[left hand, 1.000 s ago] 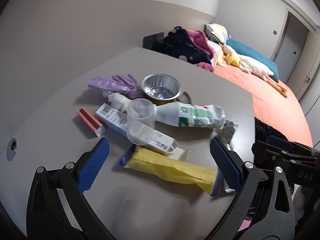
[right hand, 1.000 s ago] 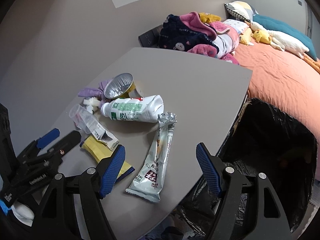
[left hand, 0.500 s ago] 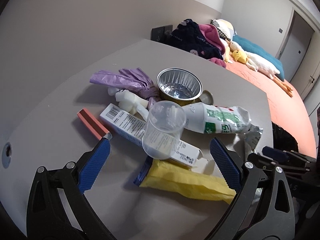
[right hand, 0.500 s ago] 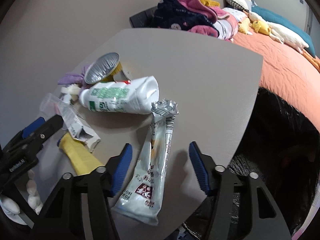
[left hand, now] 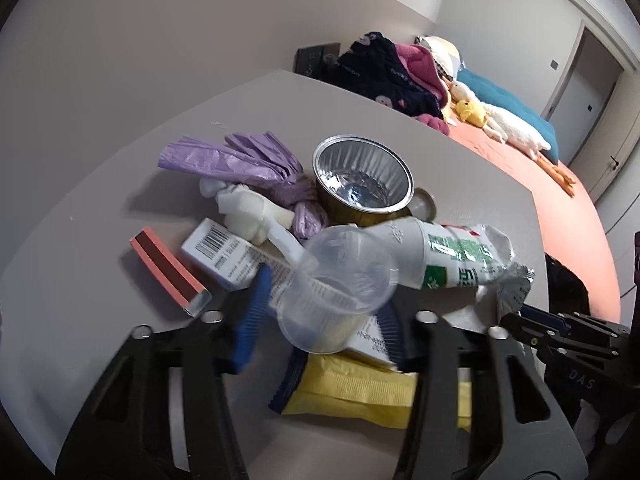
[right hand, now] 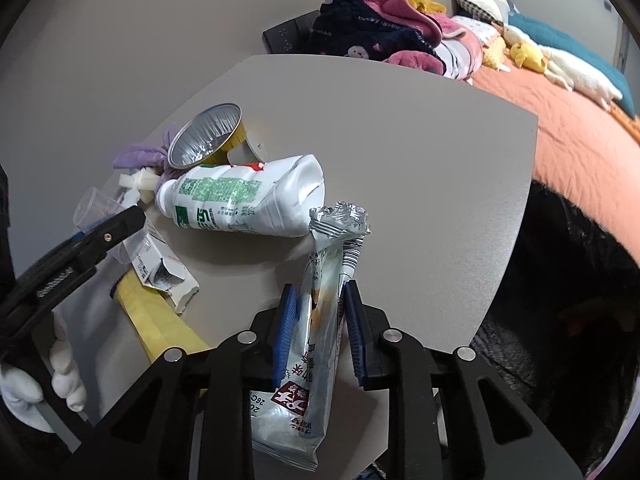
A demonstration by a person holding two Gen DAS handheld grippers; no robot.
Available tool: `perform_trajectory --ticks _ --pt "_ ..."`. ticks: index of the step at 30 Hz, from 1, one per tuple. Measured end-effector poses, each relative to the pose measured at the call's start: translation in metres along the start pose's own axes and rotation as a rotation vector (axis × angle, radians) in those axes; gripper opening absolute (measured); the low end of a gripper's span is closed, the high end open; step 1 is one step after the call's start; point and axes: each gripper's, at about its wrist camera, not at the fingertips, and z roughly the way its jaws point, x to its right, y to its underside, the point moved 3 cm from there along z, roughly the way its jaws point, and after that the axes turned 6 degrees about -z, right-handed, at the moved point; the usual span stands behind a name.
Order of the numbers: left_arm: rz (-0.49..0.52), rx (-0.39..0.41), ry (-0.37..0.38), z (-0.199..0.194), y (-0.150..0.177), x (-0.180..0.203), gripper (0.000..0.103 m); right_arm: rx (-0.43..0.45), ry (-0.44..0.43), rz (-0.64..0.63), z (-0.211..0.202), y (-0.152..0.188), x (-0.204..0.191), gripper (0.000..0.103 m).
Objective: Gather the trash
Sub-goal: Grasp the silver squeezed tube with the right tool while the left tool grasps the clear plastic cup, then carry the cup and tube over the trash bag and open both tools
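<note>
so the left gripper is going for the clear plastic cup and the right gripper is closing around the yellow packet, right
Not quite. The left gripper does have the clear plastic cup between its closing fingers, but the right gripper is closing around the silver wrapper, not the yellow packet, which lies off to its left. The right wrist view shows this.

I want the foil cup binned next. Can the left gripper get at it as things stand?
Probably not yet: the left gripper is closing around the clear plastic cup, which lies between it and the foil cup, with the white bottle alongside.
</note>
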Motion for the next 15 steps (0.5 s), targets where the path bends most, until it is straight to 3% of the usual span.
perform_trajectory --ticks 15 --pt "-0.053 -0.001 0.036 -0.015 -0.001 0.006 0.041 0.065 -0.075 0.068 -0.029 -0.008 0.015 0.014"
